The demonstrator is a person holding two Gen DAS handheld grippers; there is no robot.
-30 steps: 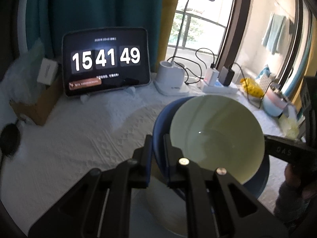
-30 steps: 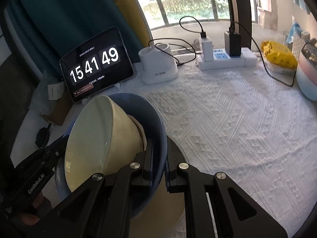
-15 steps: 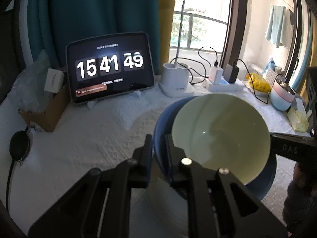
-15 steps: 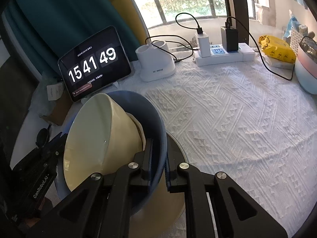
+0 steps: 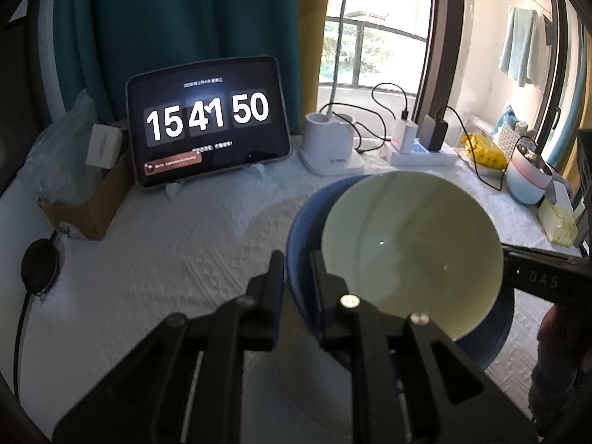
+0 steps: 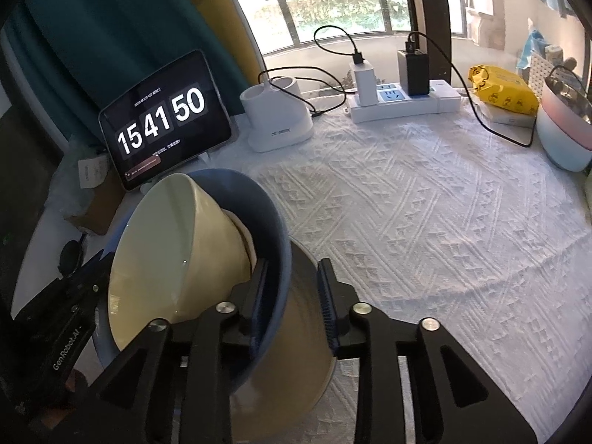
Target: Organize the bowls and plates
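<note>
We begin with our left gripper (image 5: pixel 297 272). Its jaws are opening only a little, and the rim of the blue bowl (image 5: pixel 299 238) stands between the two fingers; the pads look to be touching the rim on both sides. Our right gripper (image 6: pixel 292 281) is opening more clearly. Its left finger lies against the inside of the blue bowl's wall, but the right finger stands apart from the outside, with a gap between them, so this gripper does not squeeze the bowl now.

The blue bowl (image 6: pixel 275 229) is tilted, and inside it sits a pale cream bowl (image 5: pixel 410 255), also tilted, with its open mouth turned toward the left gripper. Under the blue bowl we see a cream plate or shallow dish (image 6: pixel 296 362), which lies on the white textured tablecloth (image 6: pixel 425 229). Whether the blue bowl rests fully on this dish we cannot tell.

Farther back on the table, a tablet (image 5: pixel 207 122) shows a clock. Beside it stands a white lamp base (image 5: pixel 329 146), then a power strip (image 6: pixel 405 101) with chargers plugged in. On the right edge are a yellow packet (image 6: pixel 503 90) and a pink and blue container (image 6: pixel 564 129). A cardboard box (image 5: pixel 87 203) stands at the left.
</note>
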